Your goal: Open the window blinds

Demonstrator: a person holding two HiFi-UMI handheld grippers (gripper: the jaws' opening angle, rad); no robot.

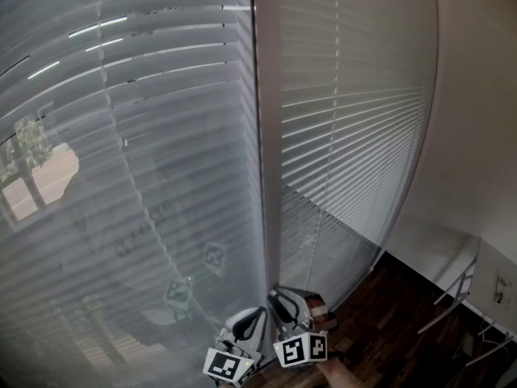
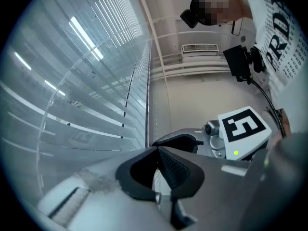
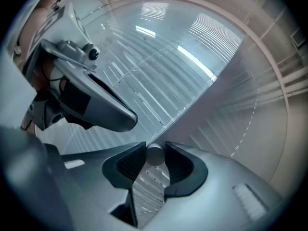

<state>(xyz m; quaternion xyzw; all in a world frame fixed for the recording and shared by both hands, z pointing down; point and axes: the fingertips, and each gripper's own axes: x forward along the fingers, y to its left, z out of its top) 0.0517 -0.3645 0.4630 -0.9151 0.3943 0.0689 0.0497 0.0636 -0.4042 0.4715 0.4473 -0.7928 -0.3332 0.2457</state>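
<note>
The right gripper [image 3: 155, 149] held its jaws clamped on the end of the blind wand [image 3: 155, 157]. Just beside it, the left gripper [image 2: 157, 150] kept its jaws closed, tips together. The blinds [image 1: 161, 152] hung lowered on both sides of the central frame post [image 1: 262, 176].

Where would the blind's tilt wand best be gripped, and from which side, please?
Grip the tilt wand at its round end, from the room side, jaws either side, as the right gripper does. It looks like a slim round rod, so rolling the wrist should twist it.
</note>
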